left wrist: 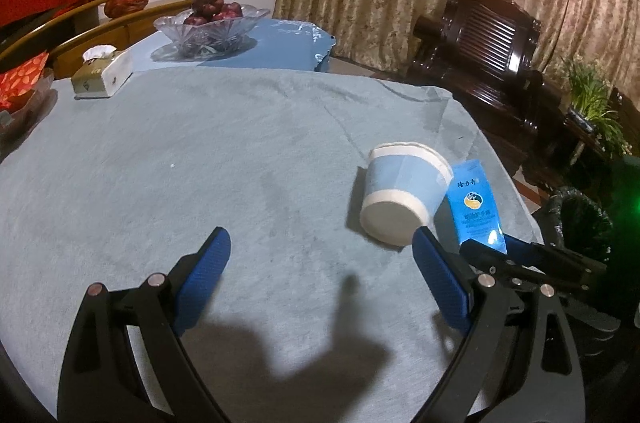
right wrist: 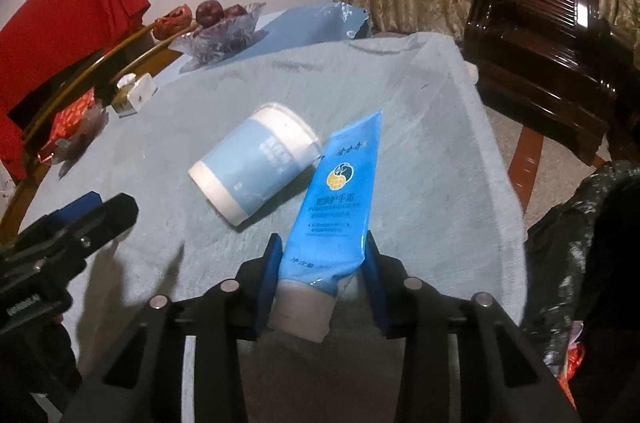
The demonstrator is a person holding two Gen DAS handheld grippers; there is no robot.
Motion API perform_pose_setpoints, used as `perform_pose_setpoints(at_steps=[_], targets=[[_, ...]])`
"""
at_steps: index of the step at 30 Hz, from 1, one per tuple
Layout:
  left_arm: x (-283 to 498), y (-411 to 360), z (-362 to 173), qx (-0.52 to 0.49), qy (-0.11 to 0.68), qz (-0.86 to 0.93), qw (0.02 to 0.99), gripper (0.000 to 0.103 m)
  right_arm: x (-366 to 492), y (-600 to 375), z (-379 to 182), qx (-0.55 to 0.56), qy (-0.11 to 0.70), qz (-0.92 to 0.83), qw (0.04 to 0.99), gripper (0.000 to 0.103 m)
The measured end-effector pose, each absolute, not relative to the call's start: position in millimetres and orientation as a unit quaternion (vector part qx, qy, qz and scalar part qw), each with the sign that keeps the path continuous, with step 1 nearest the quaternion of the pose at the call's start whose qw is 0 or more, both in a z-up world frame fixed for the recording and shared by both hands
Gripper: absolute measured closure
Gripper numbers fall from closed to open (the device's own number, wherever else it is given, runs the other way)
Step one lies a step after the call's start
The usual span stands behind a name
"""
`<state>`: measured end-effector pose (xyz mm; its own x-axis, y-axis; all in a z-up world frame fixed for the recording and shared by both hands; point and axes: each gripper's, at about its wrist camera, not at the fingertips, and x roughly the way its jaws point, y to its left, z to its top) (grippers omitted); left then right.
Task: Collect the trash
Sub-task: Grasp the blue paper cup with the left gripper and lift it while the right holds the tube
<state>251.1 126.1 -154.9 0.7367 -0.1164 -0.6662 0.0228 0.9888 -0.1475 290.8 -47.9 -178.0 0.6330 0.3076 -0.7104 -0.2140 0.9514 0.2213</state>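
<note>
A glossy blue tube (right wrist: 335, 199) lies near the worktop's (right wrist: 420, 127) right edge, on nubby grey-blue cloth, clamped by the right tool (right wrist: 322, 255). A paper cup (right wrist: 256, 169) lies tipped beside it. The left tool (left wrist: 320, 247), jaws apart, is empty. Only the right view shows the tube's beige cap.

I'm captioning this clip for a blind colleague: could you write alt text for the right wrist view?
The right tool closes its blue pads on a blue hand-cream tube near its cap end. A blue-and-white paper cup lies tipped beside the tube on the grey-blue tablecloth; a black trash bag waits at right.
</note>
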Motion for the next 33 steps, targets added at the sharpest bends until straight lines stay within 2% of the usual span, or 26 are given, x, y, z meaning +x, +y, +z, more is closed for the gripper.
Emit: perform_pose_setpoints(at_steps=[18,20,21,23,25,33], targets=[[308.6,80.0,-170.7,-0.049,0.396,-0.091,0.912,0.015,301.6,-83.5,-162.2,0.094,0.393,0.116,0.907,0.064],[312.6,75.8,-174.9,-0.045,0.406,-0.098,0.907,0.026,301.7,-83.6,-162.5,0.094,0.393,0.117,0.907,0.064],[314.3,74.1,-177.5,-0.048,0.412,-0.104,0.904,0.028,301.5,-83.7,-162.6,0.094,0.393,0.118,0.907,0.064],[315.4,71.7,-181.2,-0.058,0.418,-0.118,0.899,0.041,301.4,-83.3,-162.7,0.094,0.392,0.119,0.907,0.064],[313.4,68.8,-181.8,-0.06,0.416,-0.123,0.899,0.049,300.7,-82.6,-162.7,0.093,0.393,0.12,0.907,0.064],[295.8,72.2,-168.9,-0.063,0.392,-0.106,0.912,0.053,294.4,-80.9,-157.5,0.095,0.389,0.129,0.907,0.064]])
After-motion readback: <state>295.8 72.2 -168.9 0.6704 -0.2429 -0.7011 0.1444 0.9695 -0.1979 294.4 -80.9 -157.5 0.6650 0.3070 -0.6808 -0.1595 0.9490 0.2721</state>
